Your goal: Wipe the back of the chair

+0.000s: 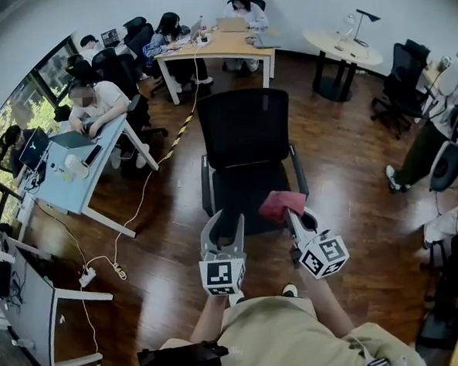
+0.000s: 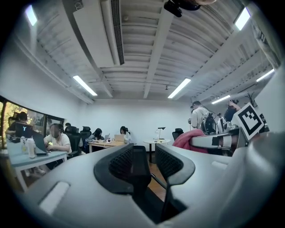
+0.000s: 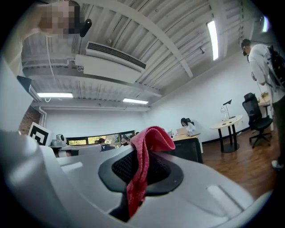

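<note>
Chair (image 1: 245,131) sits mid-frame in the head view, backrest toward the top, seat facing the person. Red cloth (image 1: 281,204) is just below the seat's right front corner in frame and well short of the backrest. Right gripper (image 1: 297,220) is clenched on the cloth, which drapes over its pads. Left gripper (image 1: 225,221) is beside it at lower centre, jaws apart and nothing held. No contact with the backrest, so wiping looks not started; the whole back is left.
</note>
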### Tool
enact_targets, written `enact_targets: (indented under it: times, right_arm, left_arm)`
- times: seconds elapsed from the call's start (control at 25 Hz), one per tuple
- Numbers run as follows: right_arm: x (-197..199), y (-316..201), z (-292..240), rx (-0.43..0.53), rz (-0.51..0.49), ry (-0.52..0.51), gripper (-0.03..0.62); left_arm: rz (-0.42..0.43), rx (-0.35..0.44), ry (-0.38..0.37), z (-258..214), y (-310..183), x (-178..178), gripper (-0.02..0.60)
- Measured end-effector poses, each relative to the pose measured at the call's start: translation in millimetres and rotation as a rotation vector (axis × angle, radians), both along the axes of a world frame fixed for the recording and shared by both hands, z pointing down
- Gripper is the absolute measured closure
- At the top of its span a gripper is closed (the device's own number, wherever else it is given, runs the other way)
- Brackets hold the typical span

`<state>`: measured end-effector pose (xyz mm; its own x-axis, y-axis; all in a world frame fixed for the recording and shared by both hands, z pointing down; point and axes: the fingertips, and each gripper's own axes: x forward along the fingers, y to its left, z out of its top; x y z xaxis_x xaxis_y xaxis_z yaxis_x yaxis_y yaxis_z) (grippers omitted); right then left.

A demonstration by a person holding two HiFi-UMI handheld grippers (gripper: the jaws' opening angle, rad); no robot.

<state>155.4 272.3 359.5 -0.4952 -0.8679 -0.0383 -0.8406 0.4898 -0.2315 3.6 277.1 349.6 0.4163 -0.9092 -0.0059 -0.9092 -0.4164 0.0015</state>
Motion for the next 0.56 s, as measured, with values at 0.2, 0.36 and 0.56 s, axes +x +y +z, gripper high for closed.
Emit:
enact_targets:
  times: [0.2,0.36,0.56]
  right_arm:
    - [12,7,9,-0.036,0.028,0.016,0.571]
    - [12,13,13,-0.051,0.011,0.028,0.571]
    - [10,10,20,-0.071,-0.011,0.041,0.571]
  left_arm:
    - [-0.016,-0.042,0.035,7,7,-3,0.439]
    - [-0.015,-0.054,0.049,9,8,-1,0.439]
    - [0.003,-0.07,0.05,15,6,11,0.439]
